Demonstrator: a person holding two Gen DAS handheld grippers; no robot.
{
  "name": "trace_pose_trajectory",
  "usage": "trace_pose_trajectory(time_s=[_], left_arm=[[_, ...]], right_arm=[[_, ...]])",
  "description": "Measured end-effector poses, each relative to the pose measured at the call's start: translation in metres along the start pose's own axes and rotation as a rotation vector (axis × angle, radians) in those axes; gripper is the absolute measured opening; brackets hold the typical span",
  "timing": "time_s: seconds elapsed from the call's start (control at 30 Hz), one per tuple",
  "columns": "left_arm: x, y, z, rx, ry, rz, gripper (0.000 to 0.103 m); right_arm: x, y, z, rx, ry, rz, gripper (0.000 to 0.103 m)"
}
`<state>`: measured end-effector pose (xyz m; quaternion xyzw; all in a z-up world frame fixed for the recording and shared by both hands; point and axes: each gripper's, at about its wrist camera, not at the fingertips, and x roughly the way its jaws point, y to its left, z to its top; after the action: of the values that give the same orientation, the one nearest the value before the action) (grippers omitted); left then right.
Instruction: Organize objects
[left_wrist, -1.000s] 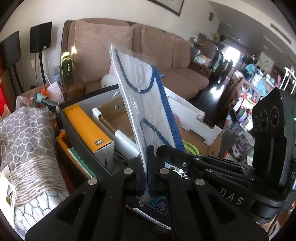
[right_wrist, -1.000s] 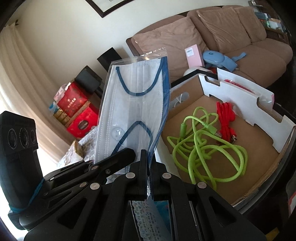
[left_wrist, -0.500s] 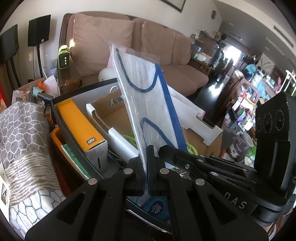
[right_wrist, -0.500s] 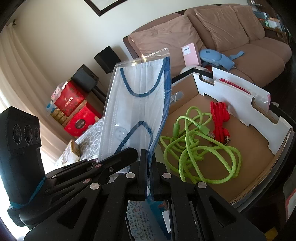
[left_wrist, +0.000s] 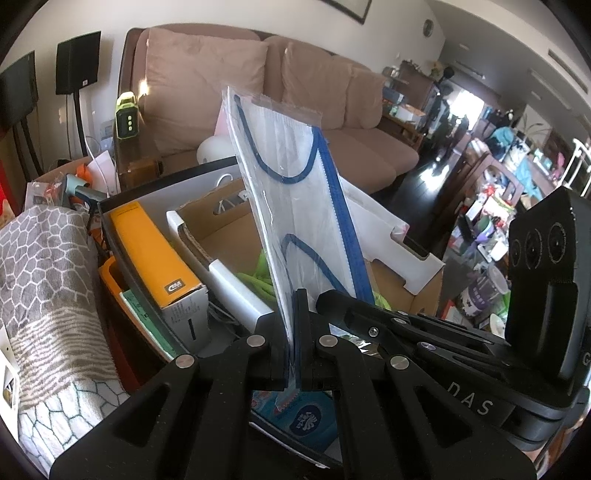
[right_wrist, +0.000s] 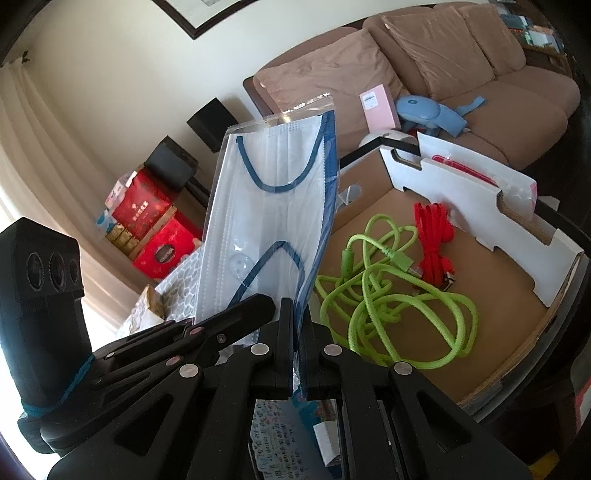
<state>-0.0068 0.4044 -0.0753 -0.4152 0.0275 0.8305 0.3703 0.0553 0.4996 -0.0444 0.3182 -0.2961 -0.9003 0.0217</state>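
Note:
A white face mask with blue ear loops, sealed in a clear plastic bag (left_wrist: 295, 206) (right_wrist: 273, 214), stands upright in the air. Both grippers pinch its bottom edge: my left gripper (left_wrist: 293, 306) is shut on it, and my right gripper (right_wrist: 295, 317) is shut on it from the other side. Each gripper's black body shows in the other's view. Behind the bag lies an open cardboard box (right_wrist: 546, 280) with a coiled green cable (right_wrist: 388, 295) and a red cable (right_wrist: 432, 236) on its floor.
An orange and grey carton (left_wrist: 155, 254) stands left of the cardboard box inside a dark tray (left_wrist: 122, 240). A grey patterned blanket (left_wrist: 40, 280) lies at the left. A brown sofa (right_wrist: 498, 74) with a pink box (right_wrist: 380, 107) and blue item is behind.
Both views have shifted slightly, with the box and sofa drifting in the frames. The mask bag stays pinched between both grippers in the same upright pose.

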Motion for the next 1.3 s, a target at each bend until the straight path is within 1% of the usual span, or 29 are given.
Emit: trace_pose_trajectory(time_s=[0.4,0.8,0.93,1.3], left_arm=[[-0.005,-0.011,0.005,0.032,-0.018,-0.021,0.001],[-0.005,-0.009,0.006,0.015,-0.014,-0.037,0.002],[-0.003,-0.006,0.006,-0.008,-0.002,-0.057,0.002],[-0.001,-0.013,0.004,0.022,-0.012,-0.027,0.002]], right_arm=[[-0.007,-0.001,0.002,-0.007,-0.029,-0.001,0.004],[-0.012,-0.002,0.003,-0.013,-0.046,-0.009,0.004],[-0.014,-0.003,0.003,-0.013,-0.048,-0.012,0.003],[-0.017,0.007,0.002,-0.095,-0.065,-0.068,0.003]])
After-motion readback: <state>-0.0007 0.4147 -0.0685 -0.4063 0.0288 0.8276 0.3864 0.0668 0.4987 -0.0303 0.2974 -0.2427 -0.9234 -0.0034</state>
